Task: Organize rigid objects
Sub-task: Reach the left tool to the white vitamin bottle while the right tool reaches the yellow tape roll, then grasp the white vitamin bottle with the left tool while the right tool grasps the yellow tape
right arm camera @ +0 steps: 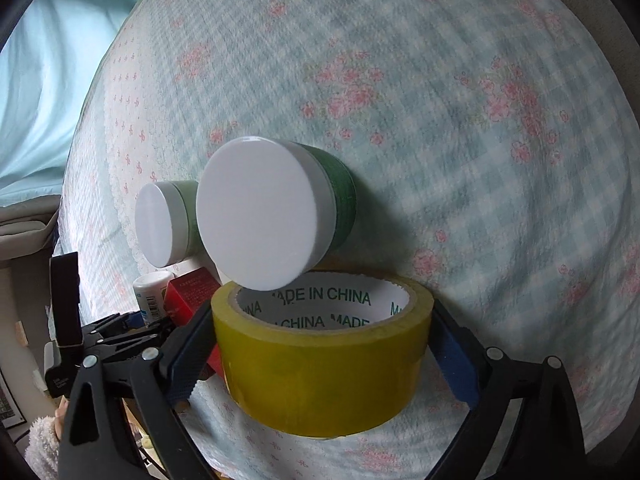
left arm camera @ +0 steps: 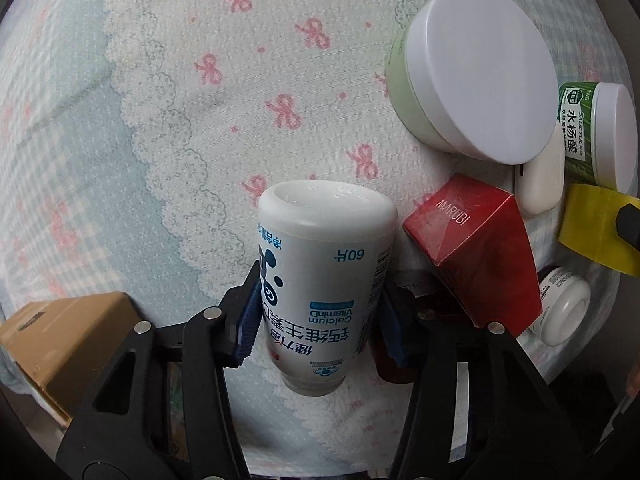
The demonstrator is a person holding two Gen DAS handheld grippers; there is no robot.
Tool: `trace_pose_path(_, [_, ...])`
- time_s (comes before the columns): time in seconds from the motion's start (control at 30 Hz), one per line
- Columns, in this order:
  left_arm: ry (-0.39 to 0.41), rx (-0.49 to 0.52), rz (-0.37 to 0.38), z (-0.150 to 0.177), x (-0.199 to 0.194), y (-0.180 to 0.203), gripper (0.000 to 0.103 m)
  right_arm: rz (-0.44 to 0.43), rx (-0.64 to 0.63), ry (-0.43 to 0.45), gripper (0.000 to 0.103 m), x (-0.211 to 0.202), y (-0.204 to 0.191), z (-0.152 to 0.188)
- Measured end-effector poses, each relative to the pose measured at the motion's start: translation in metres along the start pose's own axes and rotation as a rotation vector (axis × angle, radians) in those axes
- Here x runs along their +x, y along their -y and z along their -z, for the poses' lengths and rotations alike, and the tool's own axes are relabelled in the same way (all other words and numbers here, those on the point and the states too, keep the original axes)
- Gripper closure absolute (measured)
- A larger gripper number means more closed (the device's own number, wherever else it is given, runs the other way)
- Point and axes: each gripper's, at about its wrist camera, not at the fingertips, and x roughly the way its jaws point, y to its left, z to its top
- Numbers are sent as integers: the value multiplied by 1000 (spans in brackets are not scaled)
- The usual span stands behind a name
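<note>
My left gripper (left arm camera: 320,288) points down and is shut on a white calcium tablet bottle (left arm camera: 324,248), which hangs upside down between the blue pads over the flowered cloth (left arm camera: 200,120). My right gripper (right arm camera: 322,312) has its pads against both sides of a yellow tape roll (right arm camera: 324,364) that stands on the cloth. In the right wrist view the left gripper (right arm camera: 120,332) and its bottle (right arm camera: 150,292) show at the lower left. The tape roll (left arm camera: 592,228) sits at the right edge of the left wrist view.
Beside the bottle lie a red box (left arm camera: 476,248), a large pale green jar with a white lid (left arm camera: 480,68), a dark green jar (left arm camera: 596,132), a small white jar (left arm camera: 564,308) and a white oval case (left arm camera: 540,184). A cardboard box (left arm camera: 60,336) sits at the lower left. A fluffy sleeve (right arm camera: 40,440) shows.
</note>
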Motion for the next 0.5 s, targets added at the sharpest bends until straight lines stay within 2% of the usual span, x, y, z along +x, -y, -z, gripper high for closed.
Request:
trace_pose_path(0.27, [19,-17,-10,9,-4,1,56,-31,33,29,6,-6,10,5])
trace_pose_path(0.5, [54,-25,-3,24,-29,0,56,-47,59,47,7,-16,23,11])
